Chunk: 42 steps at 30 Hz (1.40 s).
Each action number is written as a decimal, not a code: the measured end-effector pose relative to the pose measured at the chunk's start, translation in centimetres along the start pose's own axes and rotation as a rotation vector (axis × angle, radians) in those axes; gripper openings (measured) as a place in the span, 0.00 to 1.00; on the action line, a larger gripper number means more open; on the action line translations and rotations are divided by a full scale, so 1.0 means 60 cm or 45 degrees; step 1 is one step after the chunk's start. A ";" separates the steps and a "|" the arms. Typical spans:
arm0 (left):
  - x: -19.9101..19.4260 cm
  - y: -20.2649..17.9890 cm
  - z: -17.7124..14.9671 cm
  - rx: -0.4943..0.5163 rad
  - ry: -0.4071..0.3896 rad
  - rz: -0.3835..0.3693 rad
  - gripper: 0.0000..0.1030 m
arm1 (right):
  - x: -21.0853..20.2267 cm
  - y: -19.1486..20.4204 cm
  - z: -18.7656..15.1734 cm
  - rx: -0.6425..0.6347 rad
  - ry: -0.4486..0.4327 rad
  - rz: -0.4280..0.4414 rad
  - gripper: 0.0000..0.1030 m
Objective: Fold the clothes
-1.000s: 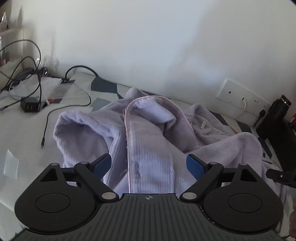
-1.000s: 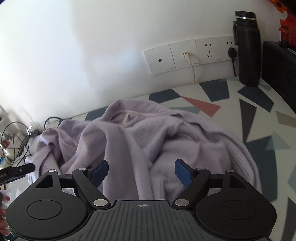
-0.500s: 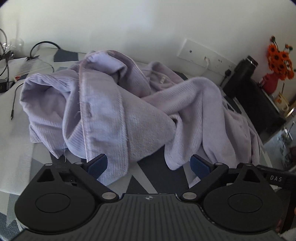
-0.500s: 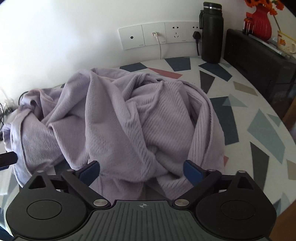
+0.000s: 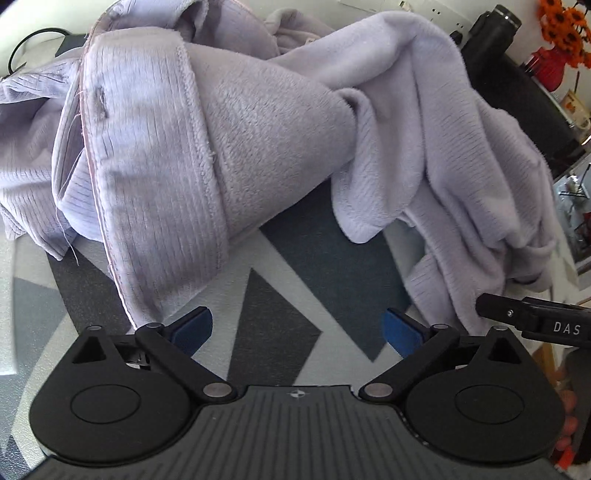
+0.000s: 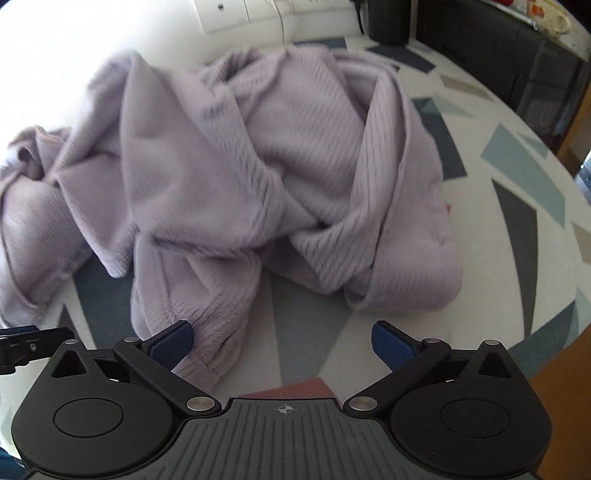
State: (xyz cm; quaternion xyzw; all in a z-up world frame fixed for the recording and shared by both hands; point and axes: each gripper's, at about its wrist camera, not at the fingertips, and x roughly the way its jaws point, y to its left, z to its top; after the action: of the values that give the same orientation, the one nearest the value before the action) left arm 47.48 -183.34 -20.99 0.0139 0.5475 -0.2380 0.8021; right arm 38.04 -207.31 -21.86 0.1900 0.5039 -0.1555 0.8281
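white tabletop (image 5: 255,325) printed with dark blue, grey and reddish triangles fills both views, with a pale wall and a row of white wall sockets (image 6: 251,14) at the far edge. a crumpled lilac ribbed garment (image 5: 258,122) lies heaped across the middle of the table, its folds twisted over one another. in the left wrist view a wide ribbed hem with loose threads hangs toward the near left, and a soft fleecy fold drapes to the right. the left gripper (image 5: 298,328) sits low at the near edge, its two blue-tipped fingers (image 5: 192,326) spread wide apart over bare table; the left tip is just beside the garment's hem, and contact cannot be told. the right gripper (image 6: 282,339) likewise has its fingers (image 6: 391,341) spread wide, nothing clamped between them; a cuff of the garment lies next to its left tip. the garment in the right wrist view (image 6: 258,166) is blurred. a black bottle (image 5: 491,29) stands at the far right by the wall, beside a black cabinet (image 5: 524,99) with orange flowers (image 5: 565,26) in a red vase (image 5: 550,66). a black cable (image 5: 33,44) loops at the far left.
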 end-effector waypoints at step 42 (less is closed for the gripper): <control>-0.038 0.066 0.115 -0.415 -0.389 0.016 0.49 | -0.093 -0.052 0.155 0.168 -0.419 -0.057 0.06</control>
State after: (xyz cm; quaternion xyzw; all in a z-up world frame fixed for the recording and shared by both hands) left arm 54.41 -180.93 -17.17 -0.1488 0.4509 -0.1408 0.8688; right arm 41.38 -214.05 -13.44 0.2046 0.3543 -0.2355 0.8816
